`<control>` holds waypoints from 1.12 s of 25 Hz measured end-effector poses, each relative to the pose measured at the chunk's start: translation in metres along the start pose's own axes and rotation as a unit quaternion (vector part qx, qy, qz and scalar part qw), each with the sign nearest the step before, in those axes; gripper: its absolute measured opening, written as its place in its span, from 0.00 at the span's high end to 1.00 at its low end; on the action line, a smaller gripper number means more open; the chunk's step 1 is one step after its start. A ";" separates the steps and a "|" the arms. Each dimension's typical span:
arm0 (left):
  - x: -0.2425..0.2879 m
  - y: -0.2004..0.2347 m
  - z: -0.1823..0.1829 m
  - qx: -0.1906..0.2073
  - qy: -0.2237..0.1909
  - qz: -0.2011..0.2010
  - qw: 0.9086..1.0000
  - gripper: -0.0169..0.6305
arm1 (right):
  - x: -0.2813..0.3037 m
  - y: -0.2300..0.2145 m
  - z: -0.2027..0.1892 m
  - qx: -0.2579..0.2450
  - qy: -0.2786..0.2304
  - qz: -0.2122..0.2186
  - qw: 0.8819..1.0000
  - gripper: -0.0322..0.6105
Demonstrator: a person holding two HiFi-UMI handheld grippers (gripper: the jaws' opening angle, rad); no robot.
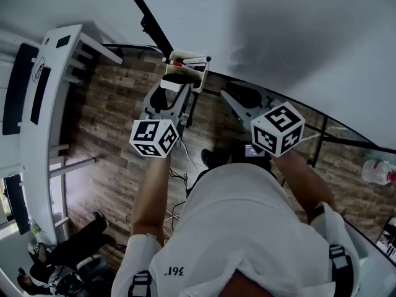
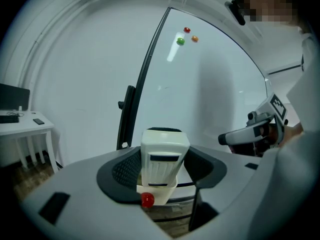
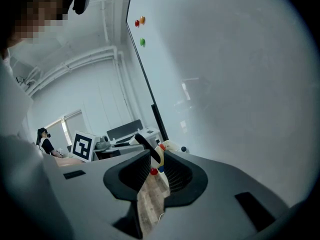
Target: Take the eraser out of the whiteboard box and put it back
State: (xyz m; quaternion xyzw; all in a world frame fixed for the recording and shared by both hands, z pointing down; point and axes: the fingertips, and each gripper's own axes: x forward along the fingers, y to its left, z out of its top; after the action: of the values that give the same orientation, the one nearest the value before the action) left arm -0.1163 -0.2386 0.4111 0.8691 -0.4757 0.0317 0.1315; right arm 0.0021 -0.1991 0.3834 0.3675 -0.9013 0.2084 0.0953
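Note:
A white eraser [image 2: 161, 159] with a black felt face is held upright between the jaws of my left gripper [image 2: 162, 166], which is shut on it. It sits right over the white whiteboard box [image 2: 159, 196], where a red marker cap shows. In the head view the left gripper [image 1: 175, 84] and eraser [image 1: 177, 79] are at the box [image 1: 199, 74] on the whiteboard's [image 1: 278, 30] lower edge. My right gripper [image 1: 238, 96] hovers to the right of the box, open and empty. Through the right gripper [image 3: 152, 176] I see the eraser [image 3: 146, 136] and box [image 3: 167, 146] beyond.
A white desk [image 1: 52, 104] stands at the left over a wooden floor [image 1: 117, 153]. A person [image 1: 62, 258] sits at the lower left. A water bottle [image 1: 377, 172] lies at the right. Coloured magnets [image 2: 186, 35] stick high on the whiteboard [image 2: 215, 84].

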 end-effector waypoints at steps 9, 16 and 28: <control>0.019 0.005 -0.010 0.009 0.009 0.013 1.000 0.55 | 0.000 -0.002 -0.004 0.002 0.007 0.004 1.000 0.80; 0.034 0.013 -0.031 0.011 0.034 0.024 0.999 0.55 | 0.001 -0.006 -0.010 0.004 0.015 0.005 1.000 0.80; 0.049 0.018 -0.061 0.018 0.072 0.036 0.997 0.55 | 0.001 -0.009 -0.021 0.010 0.026 0.000 1.000 0.80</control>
State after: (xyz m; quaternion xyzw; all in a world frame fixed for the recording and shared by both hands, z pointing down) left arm -0.1006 -0.2722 0.4824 0.8493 -0.4952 0.1073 0.1479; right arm 0.0084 -0.1965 0.4051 0.3626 -0.8965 0.2269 0.1152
